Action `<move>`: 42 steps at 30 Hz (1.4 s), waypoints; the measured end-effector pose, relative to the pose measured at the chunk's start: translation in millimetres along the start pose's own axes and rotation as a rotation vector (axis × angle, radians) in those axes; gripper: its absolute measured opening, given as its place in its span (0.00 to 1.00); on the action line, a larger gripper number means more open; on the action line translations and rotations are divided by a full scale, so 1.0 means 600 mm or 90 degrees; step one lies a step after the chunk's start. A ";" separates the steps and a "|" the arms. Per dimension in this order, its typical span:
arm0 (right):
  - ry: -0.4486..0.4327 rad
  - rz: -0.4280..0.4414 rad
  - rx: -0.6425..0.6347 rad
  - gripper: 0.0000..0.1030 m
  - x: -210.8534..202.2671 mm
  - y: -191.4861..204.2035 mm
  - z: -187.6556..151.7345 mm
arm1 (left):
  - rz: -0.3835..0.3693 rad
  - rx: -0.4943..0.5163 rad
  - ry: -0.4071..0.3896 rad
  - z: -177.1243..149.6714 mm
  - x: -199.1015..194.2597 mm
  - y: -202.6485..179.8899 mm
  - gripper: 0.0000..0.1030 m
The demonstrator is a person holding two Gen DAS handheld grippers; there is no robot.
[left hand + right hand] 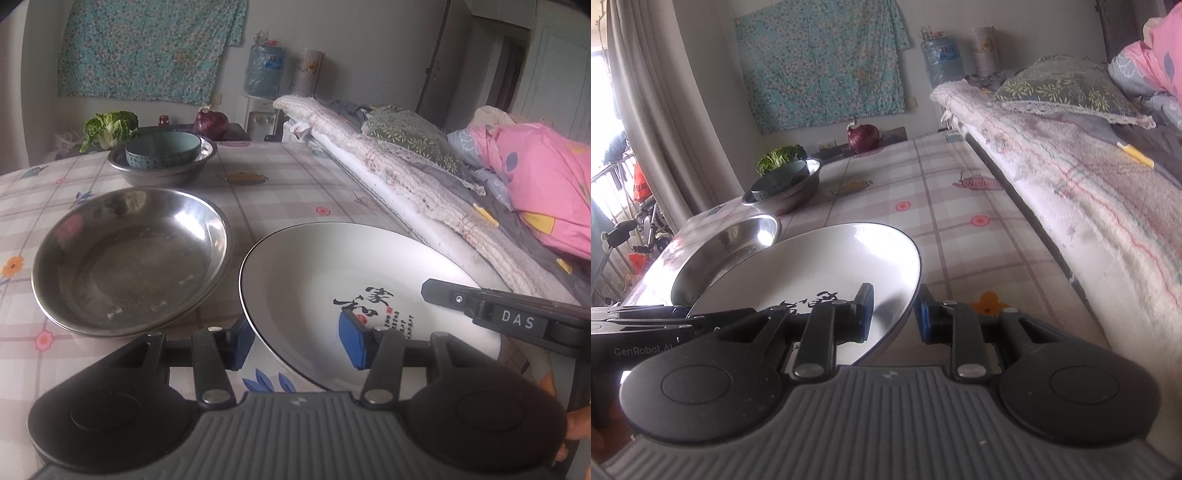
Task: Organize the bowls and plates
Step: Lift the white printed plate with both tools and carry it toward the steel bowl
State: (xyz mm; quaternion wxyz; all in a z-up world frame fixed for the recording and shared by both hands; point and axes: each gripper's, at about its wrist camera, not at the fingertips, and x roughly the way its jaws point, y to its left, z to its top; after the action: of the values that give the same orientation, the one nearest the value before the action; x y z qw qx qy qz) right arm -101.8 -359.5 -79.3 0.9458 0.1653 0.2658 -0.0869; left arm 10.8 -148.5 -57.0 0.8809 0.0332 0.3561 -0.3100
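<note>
A white ceramic plate (332, 280) with black calligraphy sits at the near edge of a counter (295, 184) covered in a checked, flower-printed cloth, caught between two handheld grippers. The left gripper (297, 343) straddles the plate's near-left rim, one blue pad inside the dish, the other outside under the rim; the jaws stand spread, not visibly pressing the rim. The right gripper (894, 315) brackets the plate (820, 266) from the other side, its jaws likewise spread across the rim with a gap showing at the outer pad. In the left wrist view, the right gripper's finger reaches in over the plate from 3 o'clock.

Just beside the plate, at its 9 o'clock in the left wrist view, lie stacked stainless steel dishes (133, 258), their rims nearly touching the plate; whether they touch cannot be told. Farther back, at 11 o'clock, a teal bowl (162, 149) rests inside another steel basin (162, 171).

Behind them, at the counter's far end, lie a leafy cabbage (107, 127) and a red onion (211, 123). A water dispenser bottle (264, 68) stands near the back wall, under a teal floral cloth (147, 48). Along the counter's right side runs a bed (406, 192), with a patterned pillow (413, 136) and pink bedding (543, 184) on it.
</note>
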 end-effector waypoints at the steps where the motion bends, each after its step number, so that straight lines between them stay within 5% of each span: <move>1: -0.002 0.002 -0.001 0.24 -0.001 0.003 0.003 | 0.003 -0.002 -0.002 0.003 -0.002 0.001 0.49; 17: -0.023 0.054 -0.032 0.24 0.033 0.106 0.048 | 0.053 -0.045 -0.027 0.036 -0.051 0.091 0.49; 28: 0.025 0.090 -0.057 0.24 0.116 0.197 0.057 | 0.095 -0.080 -0.010 0.041 -0.050 0.188 0.49; 42: 0.080 0.088 -0.064 0.24 0.190 0.225 0.054 | 0.120 -0.085 0.013 0.042 -0.021 0.232 0.49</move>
State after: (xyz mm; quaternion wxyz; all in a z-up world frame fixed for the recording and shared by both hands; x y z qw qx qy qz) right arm 43.8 -254.1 -78.1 0.9381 0.1406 0.3165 0.0030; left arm 98.2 -36.9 -52.4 0.9028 0.0108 0.3801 -0.2008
